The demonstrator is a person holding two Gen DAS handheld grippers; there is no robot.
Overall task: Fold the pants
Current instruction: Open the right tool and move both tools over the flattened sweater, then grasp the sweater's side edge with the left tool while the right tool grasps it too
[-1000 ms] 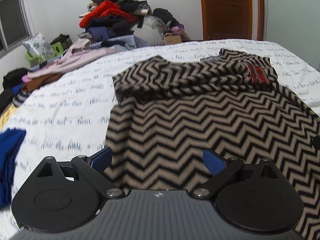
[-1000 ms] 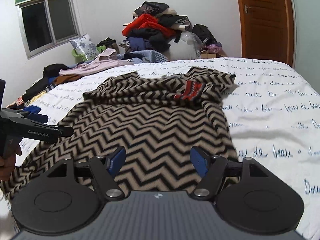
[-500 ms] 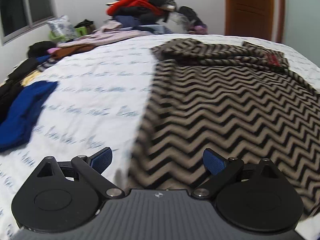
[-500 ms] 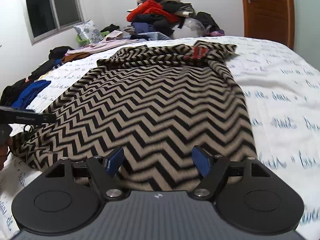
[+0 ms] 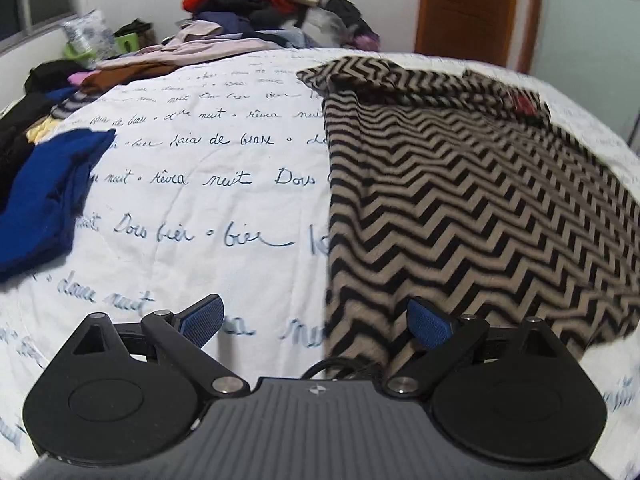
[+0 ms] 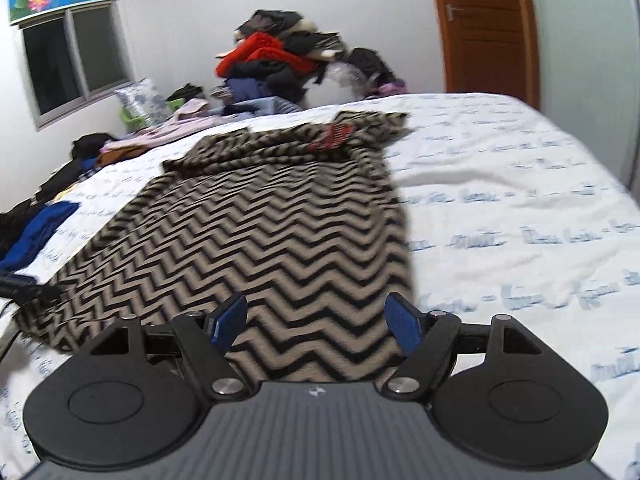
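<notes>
The pants (image 5: 460,208) are black-and-beige zigzag fabric spread flat on the white bed, with the far end bunched and a red label (image 5: 525,105) showing. They also show in the right wrist view (image 6: 256,240). My left gripper (image 5: 316,322) is open and empty, low over the pants' near left corner, its right pad over the fabric. My right gripper (image 6: 316,326) is open and empty, low over the pants' near right edge. The left gripper's tip (image 6: 24,286) shows at the left edge of the right wrist view.
The white bedspread (image 5: 200,184) with blue script lies under everything. A blue garment (image 5: 44,200) and dark clothes lie at the left. A tall clothes pile (image 6: 280,68) stands behind the bed. A brown door (image 6: 484,28) is at the back right.
Both grippers have dropped lower toward the near edge of the pants. The left one has shifted left, so the pants' left edge now sits between its fingers. Both stay open.
</notes>
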